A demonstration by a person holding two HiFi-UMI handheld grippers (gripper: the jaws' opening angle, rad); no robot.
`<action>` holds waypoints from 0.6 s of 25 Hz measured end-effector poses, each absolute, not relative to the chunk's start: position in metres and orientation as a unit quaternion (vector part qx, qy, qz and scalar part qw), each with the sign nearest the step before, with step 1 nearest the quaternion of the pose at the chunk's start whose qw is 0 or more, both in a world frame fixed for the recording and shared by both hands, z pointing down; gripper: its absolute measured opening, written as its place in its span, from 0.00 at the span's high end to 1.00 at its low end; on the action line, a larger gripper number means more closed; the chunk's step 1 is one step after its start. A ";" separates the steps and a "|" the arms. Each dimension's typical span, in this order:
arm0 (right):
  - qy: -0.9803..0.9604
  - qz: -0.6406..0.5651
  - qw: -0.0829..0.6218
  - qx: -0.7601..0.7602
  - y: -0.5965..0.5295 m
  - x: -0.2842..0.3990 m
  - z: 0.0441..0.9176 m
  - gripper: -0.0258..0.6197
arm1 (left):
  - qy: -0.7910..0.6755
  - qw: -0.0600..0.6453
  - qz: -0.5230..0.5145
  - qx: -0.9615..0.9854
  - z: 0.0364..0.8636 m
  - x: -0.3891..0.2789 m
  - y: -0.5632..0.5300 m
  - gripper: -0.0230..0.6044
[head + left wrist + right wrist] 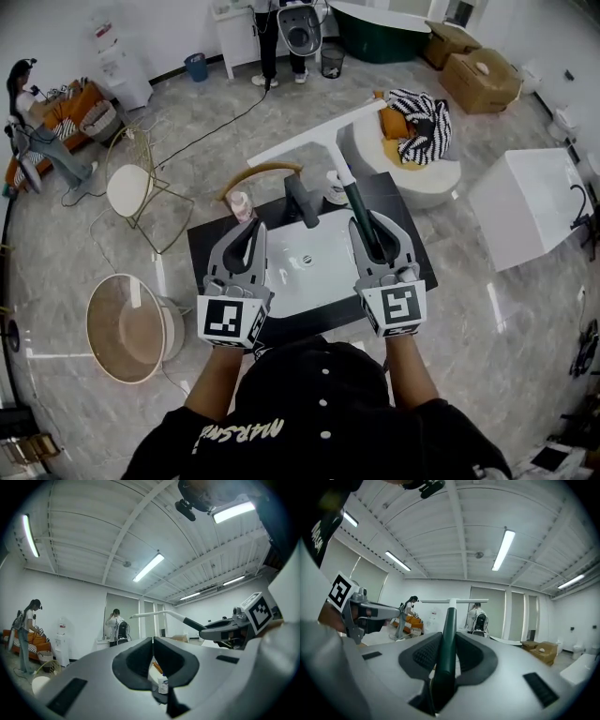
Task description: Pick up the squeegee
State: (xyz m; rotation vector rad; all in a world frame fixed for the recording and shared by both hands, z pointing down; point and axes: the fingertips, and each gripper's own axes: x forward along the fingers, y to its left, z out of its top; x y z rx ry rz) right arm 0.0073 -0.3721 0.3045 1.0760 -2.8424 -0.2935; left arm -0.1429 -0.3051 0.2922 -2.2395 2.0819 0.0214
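The squeegee (330, 141) has a dark green handle and a long white blade. My right gripper (375, 246) is shut on the handle and holds the tool up in the air over the sink, blade away from me. Seen from the right gripper view, the squeegee (449, 620) runs straight out between the jaws, its blade crosswise at the far end. My left gripper (248, 242) hovers beside it over the basin, shut with nothing between its pads. In the left gripper view the left gripper (153, 652) has its jaws together, and the squeegee (168, 615) shows off to the right.
Below my hands is a black vanity with a white basin (319, 262) and a black faucet (302, 202). A small bottle (241, 205) stands at its back left. Chairs (131, 187), a round tub (127, 328), a white bathtub (412, 159) and people stand around.
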 end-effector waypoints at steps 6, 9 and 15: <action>-0.929 -0.062 -0.009 0.363 -0.371 0.017 0.297 0.82 | 0.680 0.040 0.011 -0.732 0.291 -0.136 -0.309 0.93; -0.924 -0.062 -0.024 0.376 -0.372 0.024 0.297 0.82 | 0.681 0.035 0.010 -0.732 0.294 -0.133 -0.310 0.93; -0.919 -0.062 -0.038 0.389 -0.370 0.034 0.298 0.82 | 0.679 0.033 0.006 -0.734 0.296 -0.125 -0.309 0.93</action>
